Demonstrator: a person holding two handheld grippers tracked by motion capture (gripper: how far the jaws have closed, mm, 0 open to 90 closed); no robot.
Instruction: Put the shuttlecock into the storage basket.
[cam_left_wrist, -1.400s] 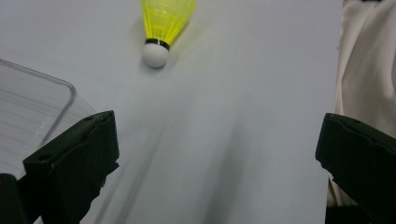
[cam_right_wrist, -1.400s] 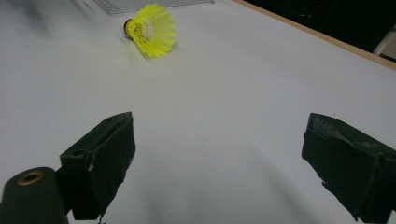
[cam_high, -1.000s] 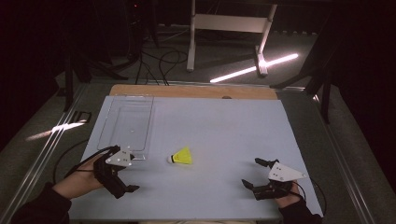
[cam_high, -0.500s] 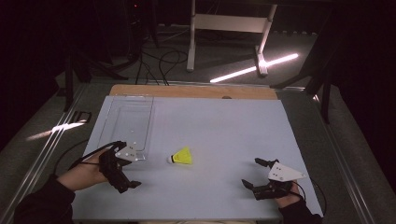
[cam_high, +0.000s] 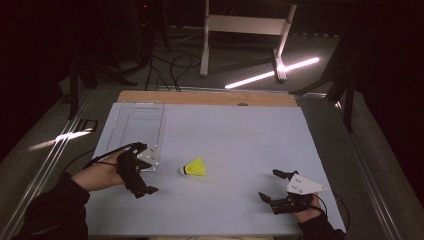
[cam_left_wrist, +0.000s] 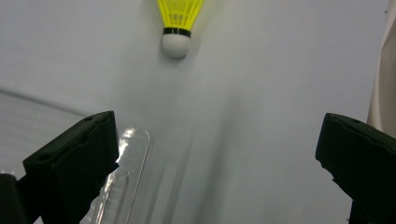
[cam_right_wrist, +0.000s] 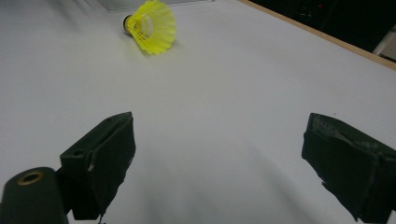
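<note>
Two grippers are at work over the table (cam_high: 235, 125), and neither has hold of anything. The left gripper (cam_high: 142, 172) sits at the near left, turned toward the shuttlecock (cam_high: 194, 168), its jaws spread wide and empty; in the left gripper view the shuttlecock's white cork points back at the camera from the top of the frame, centred between the two jaws but well ahead of them. A clear plastic tray (cam_high: 137, 127) lies along the left part of the table, and its near end shows as a glossy edge just beside the left jaw in that view. The right gripper (cam_high: 280, 187) rests at the near right corner, also wide open and empty, with the shuttlecock well apart from it, up and to the left in its own view.

The shuttlecock lies on its side near the middle of the table, cork toward the left gripper, yellow skirt away.

Judging by this, the step in hand is the approach for a pick with the left gripper. The next move calls for pushing forward until the cork or the skirt's narrow neck sits between the pads, then closing gently, since the skirt looks light and likely to crush or skid away.
</note>
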